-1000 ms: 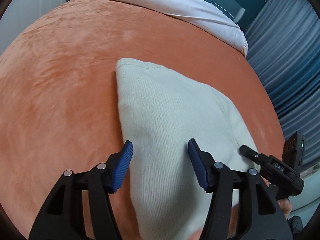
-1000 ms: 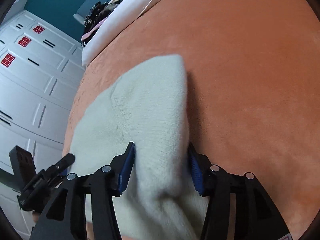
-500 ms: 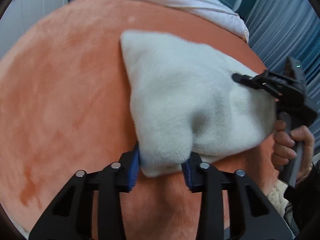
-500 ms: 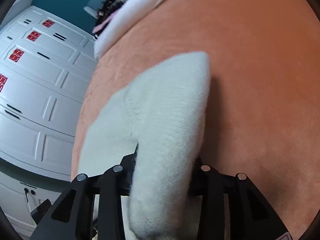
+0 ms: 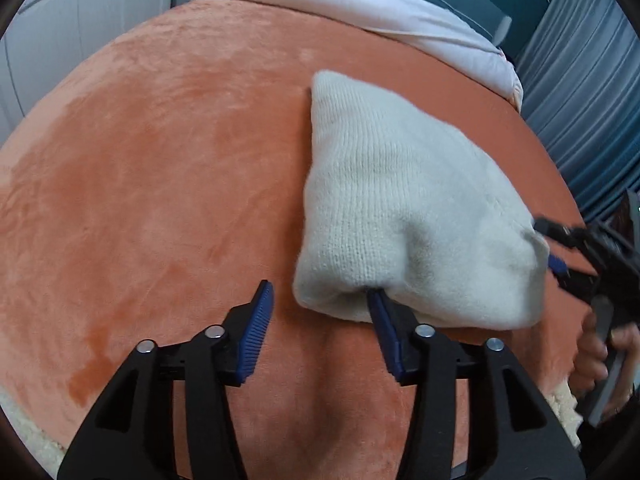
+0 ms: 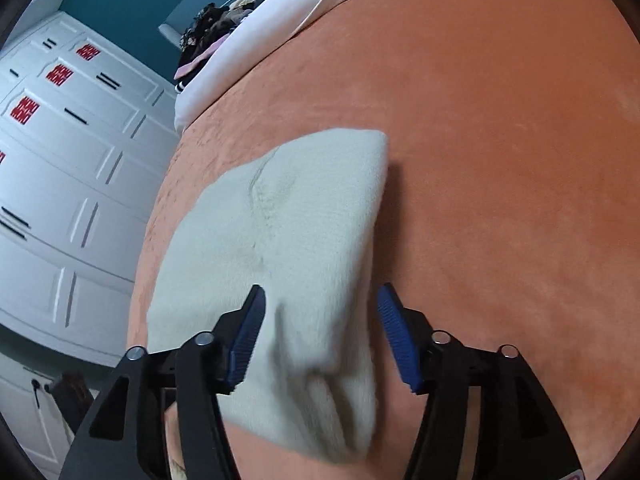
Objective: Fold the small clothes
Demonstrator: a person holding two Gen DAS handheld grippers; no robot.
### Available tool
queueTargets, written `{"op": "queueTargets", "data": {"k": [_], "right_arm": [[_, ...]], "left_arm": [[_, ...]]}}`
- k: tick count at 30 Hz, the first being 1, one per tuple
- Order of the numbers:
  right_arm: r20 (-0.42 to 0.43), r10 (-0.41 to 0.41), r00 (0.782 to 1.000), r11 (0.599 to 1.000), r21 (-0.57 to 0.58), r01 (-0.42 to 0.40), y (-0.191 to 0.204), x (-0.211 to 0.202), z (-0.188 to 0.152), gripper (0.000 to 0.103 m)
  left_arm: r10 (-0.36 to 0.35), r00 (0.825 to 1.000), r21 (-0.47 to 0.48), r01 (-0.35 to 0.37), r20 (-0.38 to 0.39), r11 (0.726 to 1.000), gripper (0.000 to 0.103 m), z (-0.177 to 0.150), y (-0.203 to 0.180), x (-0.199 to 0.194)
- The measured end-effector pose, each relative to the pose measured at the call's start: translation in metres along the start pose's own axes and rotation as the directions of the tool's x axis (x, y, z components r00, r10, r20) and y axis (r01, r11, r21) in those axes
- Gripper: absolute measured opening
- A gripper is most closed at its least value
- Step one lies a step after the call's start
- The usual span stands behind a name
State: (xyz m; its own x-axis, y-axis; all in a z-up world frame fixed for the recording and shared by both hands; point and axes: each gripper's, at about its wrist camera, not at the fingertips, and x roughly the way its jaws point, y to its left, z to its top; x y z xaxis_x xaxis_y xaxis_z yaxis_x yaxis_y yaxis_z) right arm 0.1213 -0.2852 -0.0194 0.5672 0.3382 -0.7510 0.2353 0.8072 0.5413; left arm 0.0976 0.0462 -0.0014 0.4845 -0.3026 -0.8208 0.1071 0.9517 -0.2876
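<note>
A cream knitted garment [image 5: 400,216] lies on an orange blanket [image 5: 160,184]; tool pads [image 5: 256,340] look blue.

The cream knitted garment [image 5: 400,208] lies folded on the orange blanket of the bed, a soft, thick wedge of fine ribbed wool. Its far corner comes to a rounded point, and the near edge is a plump folded roll that droops a little toward me. A curved seam [image 6: 260,200] runs across its upper layer. It may be a small sweater, though I cannot tell from this bundle.
</note>
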Motion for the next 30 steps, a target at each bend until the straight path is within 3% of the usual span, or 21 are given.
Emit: {"op": "queueTargets", "data": {"k": [3,4,5,6,7,8,12,13,15,16,17,20,24,25,28,30], "right_arm": [[-0.070,0.053,0.996,0.998,0.038,-0.050,-0.009,-0.004,-0.029,0.067],[-0.083,0.052,0.995,0.998,0.035,-0.049,-0.008,0.001,-0.036,0.057],[-0.088,0.029,0.996,1.000,0.005,-0.029,-0.004,0.008,-0.041,0.038],[-0.087,-0.001,0.996,0.999,-0.034,-0.002,-0.001,0.012,-0.043,0.032],[-0.075,-0.022,0.997,0.997,-0.076,0.016,0.004,0.014,-0.041,0.015],[-0.061,-0.026,0.998,0.995,-0.102,0.020,0.009,0.012,-0.035,0.012],[0.095,-0.033,0.995,0.980,-0.195,0.051,0.033,-0.026,-0.007,0.011],[0.097,-0.041,0.994,0.979,-0.197,0.060,0.029,-0.026,-0.002,0.011],[-0.008,-0.108,0.994,0.978,-0.178,0.105,0.006,0.003,-0.002,0.012],[-0.094,-0.151,0.984,0.975,-0.178,0.132,-0.004,0.027,-0.008,0.014],[-0.122,-0.162,0.979,0.976,-0.165,0.141,-0.014,0.039,-0.016,0.017],[-0.076,-0.110,0.991,0.989,-0.111,0.101,-0.010,0.021,-0.019,0.020],[-0.071,-0.057,0.996,0.995,-0.085,0.051,0.000,0.012,-0.019,0.025],[-0.074,-0.054,0.996,0.996,-0.073,0.048,-0.002,0.012,-0.021,0.032],[-0.062,0.007,0.998,0.999,0.038,-0.005,-0.013,0.011,-0.028,0.036],[-0.031,0.058,0.998,0.995,0.079,-0.056,-0.012,0.001,-0.030,0.044]], "left_arm": [[0.076,0.997,0.041,-0.075,-0.010,0.996,0.057,0.001,0.003,0.011],[0.083,0.996,0.044,-0.082,-0.014,0.996,0.057,0.000,0.004,0.013],[0.084,0.996,0.032,-0.084,-0.017,0.996,0.054,0.001,0.005,0.016],[0.078,0.997,0.018,-0.078,-0.021,0.997,0.050,0.000,0.004,0.015],[0.055,0.998,0.004,-0.055,-0.026,0.998,0.040,0.002,0.005,0.015],[0.033,0.999,-0.004,-0.033,-0.027,0.999,0.033,0.004,0.005,0.014],[0.023,0.999,0.027,-0.023,-0.030,0.999,0.031,-0.002,-0.008,0.009],[0.038,0.998,0.026,-0.037,-0.045,0.999,0.031,-0.006,-0.008,0.014],[0.056,0.995,0.006,-0.056,-0.083,0.998,0.031,-0.013,-0.004,0.029],[0.059,0.994,-0.009,-0.060,-0.088,0.998,0.032,-0.014,-0.002,0.033],[0.057,0.995,-0.011,-0.058,-0.081,0.998,0.032,-0.015,-0.002,0.032],[0.075,0.994,0.001,-0.075,-0.076,0.997,0.033,-0.010,-0.003,0.026],[0.020,1.000,-0.030,-0.020,-0.018,0.999,0.035,0.000,-0.002,0.007],[0.009,1.000,-0.041,-0.010,-0.030,0.999,0.036,0.003,-0.001,0.009],[-0.037,0.998,-0.064,0.034,-0.046,0.997,0.036,0.008,-0.001,0.016],[-0.039,0.999,-0.062,0.037,-0.023,0.997,0.035,0.009,0.002,0.017]]}}
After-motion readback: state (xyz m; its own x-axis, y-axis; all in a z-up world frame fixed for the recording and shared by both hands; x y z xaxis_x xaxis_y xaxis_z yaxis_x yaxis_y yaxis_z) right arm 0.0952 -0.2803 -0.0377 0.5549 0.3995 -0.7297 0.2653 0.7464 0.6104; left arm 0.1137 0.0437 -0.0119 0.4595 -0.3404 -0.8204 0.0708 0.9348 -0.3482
